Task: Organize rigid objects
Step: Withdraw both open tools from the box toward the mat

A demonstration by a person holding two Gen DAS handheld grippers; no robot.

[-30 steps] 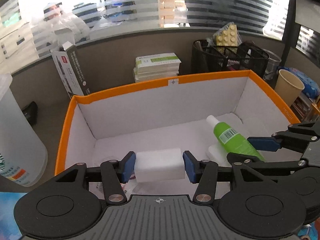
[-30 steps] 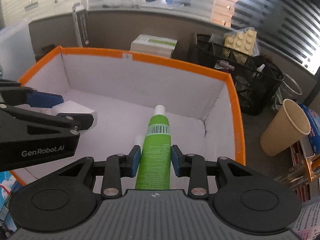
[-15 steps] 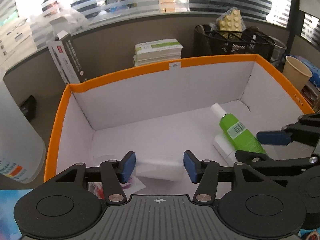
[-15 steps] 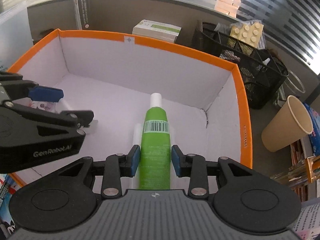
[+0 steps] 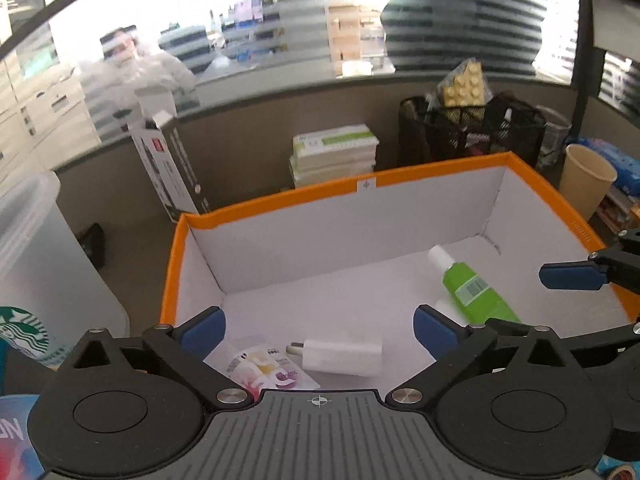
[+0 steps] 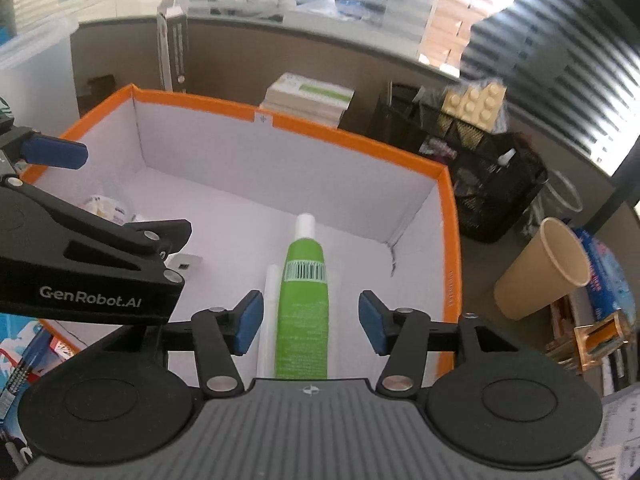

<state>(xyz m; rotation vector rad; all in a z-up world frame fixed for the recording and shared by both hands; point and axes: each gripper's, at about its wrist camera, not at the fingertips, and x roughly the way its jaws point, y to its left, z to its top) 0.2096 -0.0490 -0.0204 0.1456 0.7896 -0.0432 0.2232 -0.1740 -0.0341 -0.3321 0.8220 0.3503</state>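
Green tube (image 6: pixel 306 300) lay flat on the floor of my orange-rimmed box (image 5: pixel 440 170), at its right side, cap pointing far. My right gripper (image 6: pixel 311 320) hung over it, fingers spread wide, touching nothing. My left gripper (image 5: pixel 318 326) was equally wide and empty, above the white charger block (image 5: pixel 340 358) at the near left.

Box floor (image 5: pixel 360 292) lies open between white charger (image 5: pixel 340 358) and green tube (image 5: pixel 474 294).
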